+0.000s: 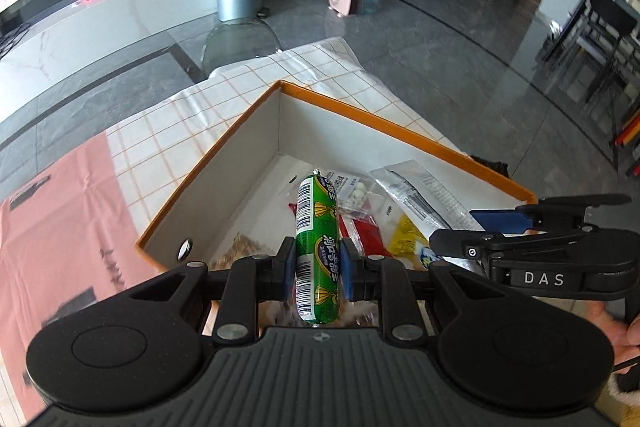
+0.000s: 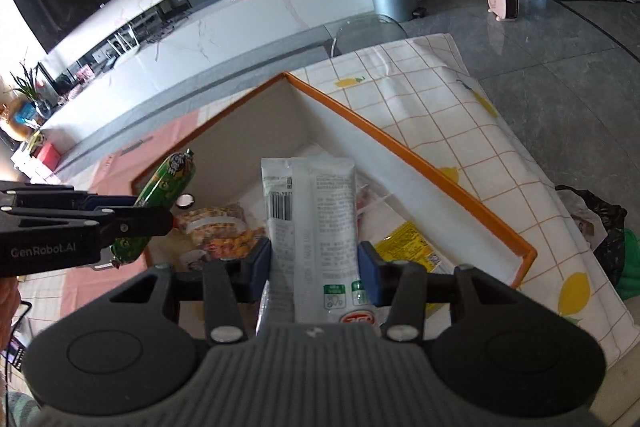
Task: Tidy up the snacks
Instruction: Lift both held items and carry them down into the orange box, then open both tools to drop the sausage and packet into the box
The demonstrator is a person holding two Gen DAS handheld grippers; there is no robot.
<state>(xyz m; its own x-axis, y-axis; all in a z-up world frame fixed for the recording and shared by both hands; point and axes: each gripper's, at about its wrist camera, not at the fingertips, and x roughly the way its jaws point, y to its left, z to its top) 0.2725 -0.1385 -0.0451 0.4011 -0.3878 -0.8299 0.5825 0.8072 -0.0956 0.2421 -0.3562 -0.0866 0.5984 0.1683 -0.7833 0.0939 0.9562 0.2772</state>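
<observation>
Above the orange-rimmed box [image 1: 400,123] on the table, the left gripper [image 1: 318,259] has its jaws clamped on a green sausage [image 1: 318,227], and the right gripper [image 2: 314,263] grips a white packet [image 2: 312,219].

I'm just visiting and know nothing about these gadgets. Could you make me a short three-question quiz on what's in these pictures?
1. True or false: the left gripper is shut on a green sausage.
2. What does the right gripper hold? A) a white packet B) a red box C) a bottle
3. What colour is the rim of the box below both grippers?

Key: 1 true. 2 A, the white packet. 3 orange.
</observation>
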